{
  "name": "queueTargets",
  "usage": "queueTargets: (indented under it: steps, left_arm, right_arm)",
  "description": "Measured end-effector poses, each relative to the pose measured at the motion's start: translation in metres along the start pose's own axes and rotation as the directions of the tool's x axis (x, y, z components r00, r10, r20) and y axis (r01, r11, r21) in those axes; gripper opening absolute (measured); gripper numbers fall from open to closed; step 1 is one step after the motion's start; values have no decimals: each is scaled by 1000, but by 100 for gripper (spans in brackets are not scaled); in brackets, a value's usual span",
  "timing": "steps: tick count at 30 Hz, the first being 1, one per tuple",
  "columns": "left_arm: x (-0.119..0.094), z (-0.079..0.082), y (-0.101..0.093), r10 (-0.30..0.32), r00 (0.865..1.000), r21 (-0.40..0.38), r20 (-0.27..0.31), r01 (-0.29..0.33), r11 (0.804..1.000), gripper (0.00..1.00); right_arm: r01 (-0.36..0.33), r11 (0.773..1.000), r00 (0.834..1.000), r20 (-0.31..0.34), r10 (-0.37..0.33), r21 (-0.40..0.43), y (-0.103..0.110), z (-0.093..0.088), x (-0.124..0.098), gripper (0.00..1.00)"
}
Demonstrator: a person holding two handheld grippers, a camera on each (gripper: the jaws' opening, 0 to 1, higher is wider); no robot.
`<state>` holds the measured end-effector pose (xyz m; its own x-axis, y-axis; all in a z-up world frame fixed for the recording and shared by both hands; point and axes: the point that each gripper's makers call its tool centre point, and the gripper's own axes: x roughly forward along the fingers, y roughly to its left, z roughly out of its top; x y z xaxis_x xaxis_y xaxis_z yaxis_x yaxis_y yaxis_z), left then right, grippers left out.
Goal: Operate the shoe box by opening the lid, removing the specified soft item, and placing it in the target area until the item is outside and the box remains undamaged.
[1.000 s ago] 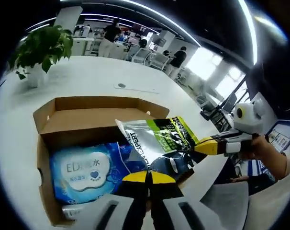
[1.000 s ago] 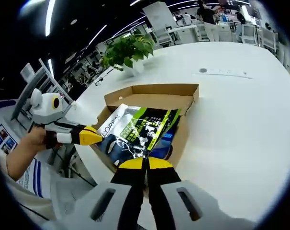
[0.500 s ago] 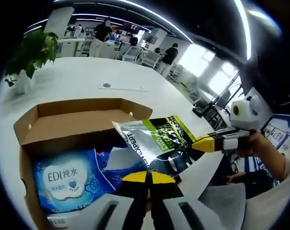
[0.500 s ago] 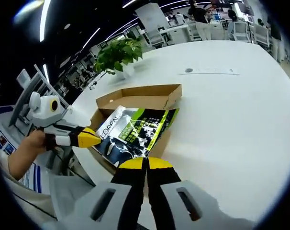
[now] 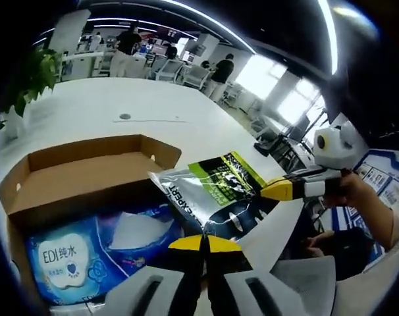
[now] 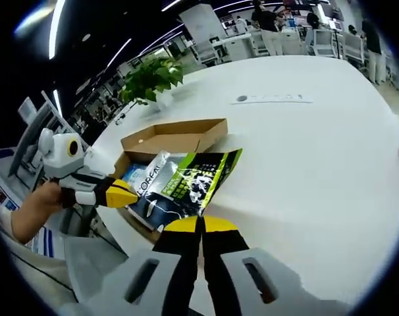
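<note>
The broad white table point(image 6: 331, 151) carries an open brown cardboard shoe box point(image 5: 74, 171), its lid folded back, well apart from a potted green plant point(image 6: 150, 76) at the far edge. Inside the box lies a blue soft pack of wet wipes point(image 5: 74, 260). Above the box's near rim hangs the task's item, a silver, green and black foil pouch point(image 6: 183, 181), clear of the box floor. Both tongs are clamped on it: the left gripper point(image 5: 203, 242) pinches one edge, the right gripper point(image 6: 199, 224) another. To do this step well, I judge the two should travel together, keeping the pouch level and taut enough not to snag the box wall, then lower it onto bare table beside the box before releasing.
</note>
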<state>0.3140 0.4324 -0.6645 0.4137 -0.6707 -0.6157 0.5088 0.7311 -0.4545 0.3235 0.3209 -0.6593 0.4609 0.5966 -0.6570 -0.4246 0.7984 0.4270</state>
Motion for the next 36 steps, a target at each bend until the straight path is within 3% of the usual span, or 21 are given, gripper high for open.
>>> queueTargets:
  steps: [20,36]
  left_arm:
    - [48,8,-27,-51,994,57,-95,56,997,0]
    - [83,11,-21,-25,978,78,-208,42,996,0]
  right_arm:
    - [81,996,997,-11,-80,36,-52,-2,-13,0]
    - [134,991,988,-77,-131,30,-86,-8,6,0]
